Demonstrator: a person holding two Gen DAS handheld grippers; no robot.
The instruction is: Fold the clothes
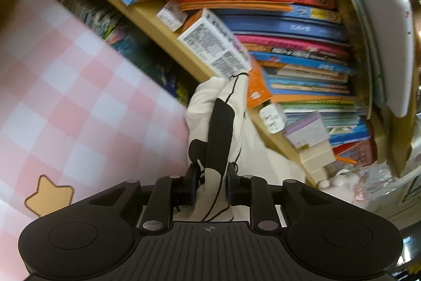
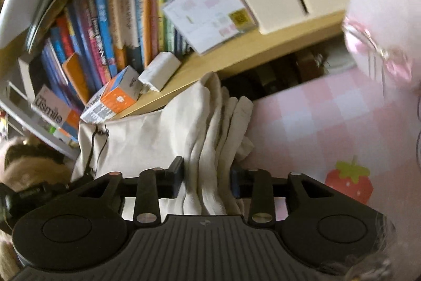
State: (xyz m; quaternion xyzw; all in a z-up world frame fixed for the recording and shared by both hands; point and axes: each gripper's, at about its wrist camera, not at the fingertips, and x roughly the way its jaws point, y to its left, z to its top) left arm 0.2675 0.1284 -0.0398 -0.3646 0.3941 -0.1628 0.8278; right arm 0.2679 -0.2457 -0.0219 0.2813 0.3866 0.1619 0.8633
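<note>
Pinching a bunched fold of the cream garment between its fingers, the left gripper holds it ahead toward a bookshelf, while the right gripper clamps gathered pleats of that same cloth, a pink checked sheet beyond its right finger.

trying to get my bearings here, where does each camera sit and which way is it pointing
Left wrist: sits on the left gripper, looking along its fingers at the cream cloth garment with black print clamped there, the pink checked cloth and the wooden bookshelf; only the gripper's black body shows.
Right wrist: sits on the right gripper, facing bunched folds of the same garment, with shelf and checked cloth behind.
Shared: garment, shelf of books, checked cloth.
</note>
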